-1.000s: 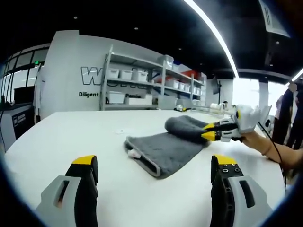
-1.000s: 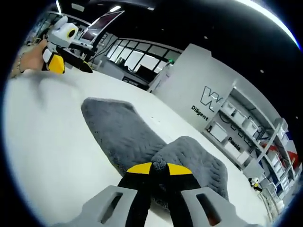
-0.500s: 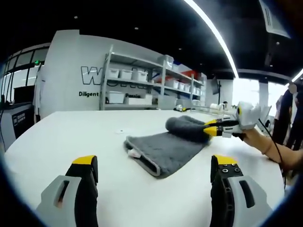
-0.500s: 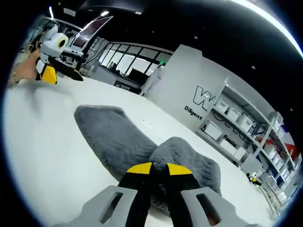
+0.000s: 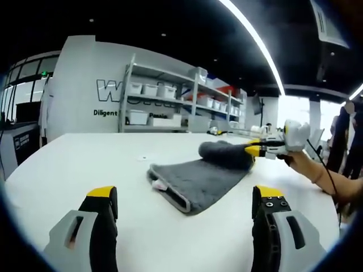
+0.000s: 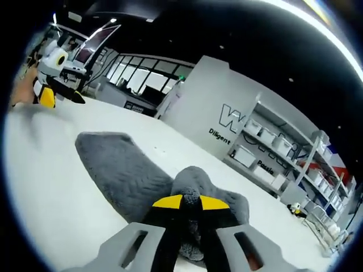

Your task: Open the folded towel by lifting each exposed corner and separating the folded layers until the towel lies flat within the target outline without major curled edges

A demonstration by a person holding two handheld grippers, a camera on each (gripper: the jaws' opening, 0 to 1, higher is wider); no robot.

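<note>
A grey towel [image 5: 195,178] lies partly folded on the white table [image 5: 85,164]. Its far corner is raised into a hump [image 5: 224,152], and my right gripper [image 5: 254,149], held by a hand, is shut on that corner. In the right gripper view the yellow-tipped jaws of the right gripper [image 6: 190,201] pinch the lifted fold, while the rest of the towel [image 6: 119,167] stretches away flat toward the left. My left gripper [image 5: 185,195] hovers open in front of the towel's near edge, holding nothing. It also shows far off as the left gripper [image 6: 57,95].
Metal shelving with white bins [image 5: 164,107] stands behind the table against a lettered wall. A person [image 5: 347,141] stands at the right edge. Windows and a monitor [image 6: 99,39] lie beyond the far table side.
My right gripper has risen a little and drawn back with the towel corner, pulling the fold higher. The left gripper has stayed still and open.
</note>
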